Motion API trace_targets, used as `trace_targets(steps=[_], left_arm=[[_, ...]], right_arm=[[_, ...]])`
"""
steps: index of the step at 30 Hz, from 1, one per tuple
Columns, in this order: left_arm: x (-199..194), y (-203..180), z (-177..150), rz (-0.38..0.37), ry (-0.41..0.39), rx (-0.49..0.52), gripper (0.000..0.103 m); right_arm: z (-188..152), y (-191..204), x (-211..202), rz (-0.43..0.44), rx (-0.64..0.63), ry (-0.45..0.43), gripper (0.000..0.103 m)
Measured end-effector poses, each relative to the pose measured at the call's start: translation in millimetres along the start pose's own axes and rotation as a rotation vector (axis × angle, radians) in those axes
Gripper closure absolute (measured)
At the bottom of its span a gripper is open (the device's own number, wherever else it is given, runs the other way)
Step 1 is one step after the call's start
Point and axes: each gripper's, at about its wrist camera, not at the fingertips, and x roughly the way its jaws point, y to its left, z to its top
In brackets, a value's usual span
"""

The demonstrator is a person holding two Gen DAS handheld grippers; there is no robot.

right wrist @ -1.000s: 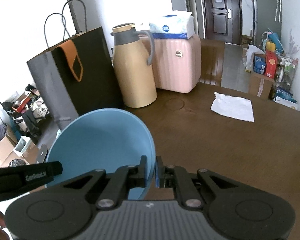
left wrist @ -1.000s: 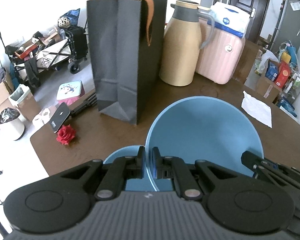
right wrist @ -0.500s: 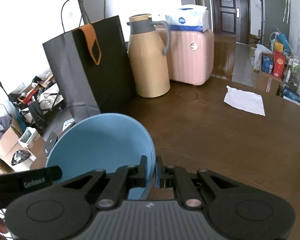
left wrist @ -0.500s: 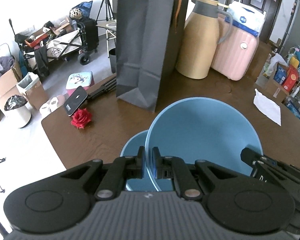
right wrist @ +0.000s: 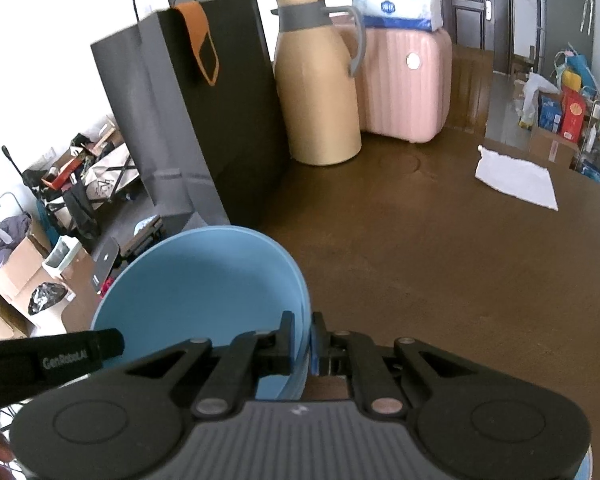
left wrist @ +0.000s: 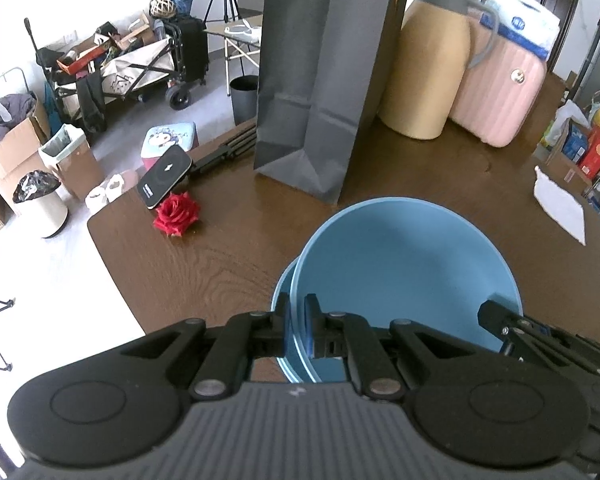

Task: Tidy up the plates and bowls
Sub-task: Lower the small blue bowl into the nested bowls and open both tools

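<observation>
Both grippers hold a light blue bowl [left wrist: 404, 264] a little above the brown table [left wrist: 228, 248]. My left gripper [left wrist: 296, 312] is shut on its near left rim. My right gripper [right wrist: 302, 328] is shut on the opposite rim of that bowl [right wrist: 204, 280]. Just under the bowl, a second blue dish [left wrist: 281, 296] shows as a thin crescent on the left; the rest of it is hidden. The right gripper's fingertip [left wrist: 496, 320] shows in the left wrist view, and the left one's fingertip [right wrist: 108, 344] shows in the right wrist view.
A black paper bag [left wrist: 324, 80] stands behind the bowl, with a tan thermos jug [left wrist: 424, 64] and a pink case [left wrist: 504, 88] to its right. A white napkin [right wrist: 516, 180] lies far right. A red rose [left wrist: 176, 214] and a dark phone [left wrist: 164, 178] lie near the table's left edge.
Both grippers have sunk with the blue bowl. It now overlaps more of the blue dish below it. Both grips are unchanged.
</observation>
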Motion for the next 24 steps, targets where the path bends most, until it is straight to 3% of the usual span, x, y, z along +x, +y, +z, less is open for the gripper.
trace_targets(steps=[24], left_arm=[[36, -4, -15, 0.055, -0.016, 0.08, 0.095]], right_arm=[[-24, 9, 38, -0.029, -0.04, 0.019, 0.095]])
